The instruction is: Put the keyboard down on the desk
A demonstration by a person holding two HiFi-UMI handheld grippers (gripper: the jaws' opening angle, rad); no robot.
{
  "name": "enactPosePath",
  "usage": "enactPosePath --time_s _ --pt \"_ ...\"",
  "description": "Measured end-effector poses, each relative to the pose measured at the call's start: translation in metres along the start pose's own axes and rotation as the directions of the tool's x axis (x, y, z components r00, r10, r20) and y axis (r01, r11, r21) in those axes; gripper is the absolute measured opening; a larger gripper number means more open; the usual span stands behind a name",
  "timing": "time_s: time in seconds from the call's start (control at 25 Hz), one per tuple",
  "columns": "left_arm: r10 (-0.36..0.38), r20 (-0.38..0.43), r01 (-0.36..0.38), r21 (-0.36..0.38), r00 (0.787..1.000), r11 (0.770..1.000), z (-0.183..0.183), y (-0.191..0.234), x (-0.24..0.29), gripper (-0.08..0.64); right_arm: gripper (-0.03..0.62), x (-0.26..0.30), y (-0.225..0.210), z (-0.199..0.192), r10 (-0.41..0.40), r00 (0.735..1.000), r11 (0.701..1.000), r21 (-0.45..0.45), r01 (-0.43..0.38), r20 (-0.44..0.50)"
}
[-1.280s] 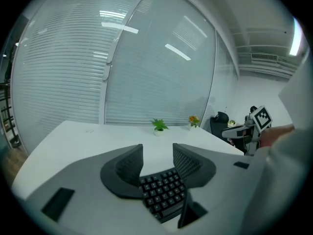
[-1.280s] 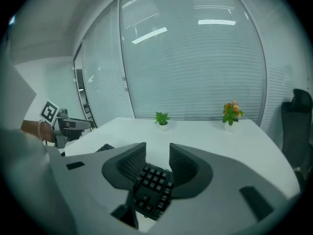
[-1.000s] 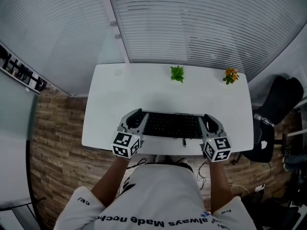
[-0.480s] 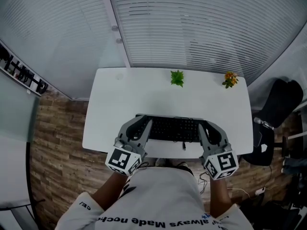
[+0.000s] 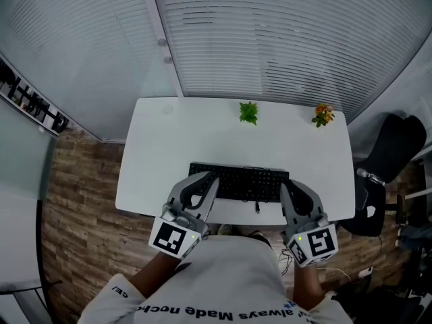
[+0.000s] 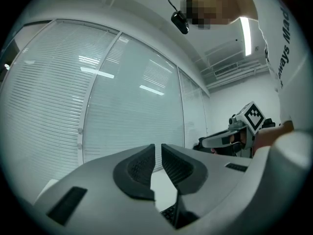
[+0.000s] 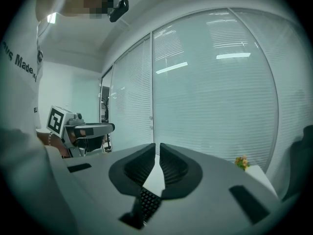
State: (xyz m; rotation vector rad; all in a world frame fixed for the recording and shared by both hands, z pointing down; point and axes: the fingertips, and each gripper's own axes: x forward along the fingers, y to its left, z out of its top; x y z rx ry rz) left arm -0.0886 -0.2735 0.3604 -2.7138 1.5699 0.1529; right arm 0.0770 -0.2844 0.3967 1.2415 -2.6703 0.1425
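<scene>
The left tongs [image 5: 204, 183] and right tongs [image 5: 289, 191] are pinching nothing, pressed together; a bump could push the keyboard [image 5: 238, 181] off the counter [image 5: 169, 140].

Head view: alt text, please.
A black keyboard lies flat on the white desk, near its front edge. The left gripper and right gripper, both shut and empty, hang over its two ends. A green plant and orange flowers stand at the far edge.

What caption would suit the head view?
Keyboard lies on white desk; left gripper and right gripper, shut and empty, at its ends.
</scene>
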Motion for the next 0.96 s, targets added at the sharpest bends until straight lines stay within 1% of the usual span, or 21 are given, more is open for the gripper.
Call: enactPosePath --time_s 0.32,0.52,0.76,0.96 --pt "0.020 0.002 -0.020 0.001 1.000 1.000 -0.001 -0.001 0.001 0.058 0.036 -0.005 -0.001 0.011 -0.013 1.000 1.000 -0.008 0.013 0.013" --pt "0.029 0.001 -0.029 -0.003 1.000 1.000 -0.001 0.001 -0.001 0.058 0.035 -0.008 -0.002 0.013 -0.018 1.000 1.000 0.010 0.018 0.014" --pt "0.028 0.004 -0.028 -0.005 1.000 1.000 -0.001 0.001 -0.001 0.058 0.035 -0.009 -0.002 0.013 -0.025 1.000 1.000 -0.005 0.025 0.011" --pt "0.028 -0.001 -0.028 -0.012 1.000 1.000 -0.002 0.004 -0.004 0.058 0.035 -0.007 0.000 0.016 -0.026 0.999 0.999 0.020 0.026 0.022"
